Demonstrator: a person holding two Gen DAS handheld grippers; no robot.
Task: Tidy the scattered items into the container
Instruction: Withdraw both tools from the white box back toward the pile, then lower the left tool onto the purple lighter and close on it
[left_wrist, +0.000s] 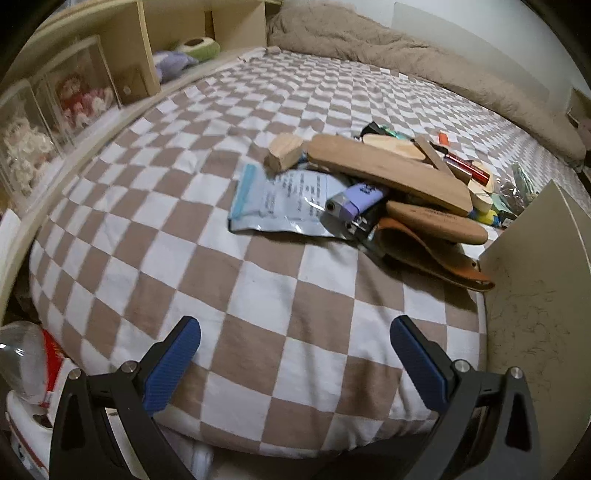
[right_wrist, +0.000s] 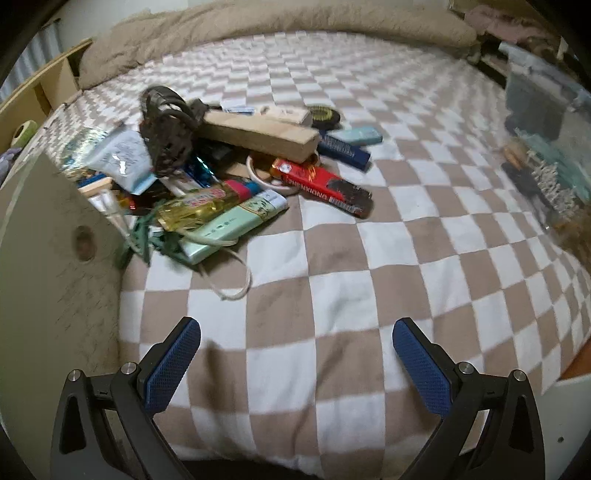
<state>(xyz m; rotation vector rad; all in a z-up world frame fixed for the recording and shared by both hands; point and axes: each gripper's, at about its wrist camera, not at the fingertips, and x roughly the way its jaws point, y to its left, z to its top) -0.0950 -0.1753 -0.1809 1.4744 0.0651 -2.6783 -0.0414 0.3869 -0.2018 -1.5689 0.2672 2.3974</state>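
Observation:
A pile of scattered items lies on a checkered bed. In the left wrist view I see a long wooden board (left_wrist: 388, 170), a wooden block (left_wrist: 283, 152), a foil pouch (left_wrist: 280, 203), a purple lighter (left_wrist: 352, 201) and a brown leather case (left_wrist: 428, 254). In the right wrist view I see a wooden bar (right_wrist: 258, 133), a red snack bar (right_wrist: 321, 184), a green packet (right_wrist: 229, 225), a yellow bottle (right_wrist: 201, 206) and a dark basket-like thing (right_wrist: 166, 133). The beige container wall (left_wrist: 532, 295) stands at the right; it also shows in the right wrist view (right_wrist: 48, 266). My left gripper (left_wrist: 295, 365) and right gripper (right_wrist: 295, 365) are open and empty, short of the pile.
A wooden shelf (left_wrist: 122, 55) with boxed dolls (left_wrist: 83, 98) runs along the bed's left side. A beige fuzzy blanket (left_wrist: 388, 48) lies along the far edge. A clear plastic box (right_wrist: 546, 147) stands at the right in the right wrist view.

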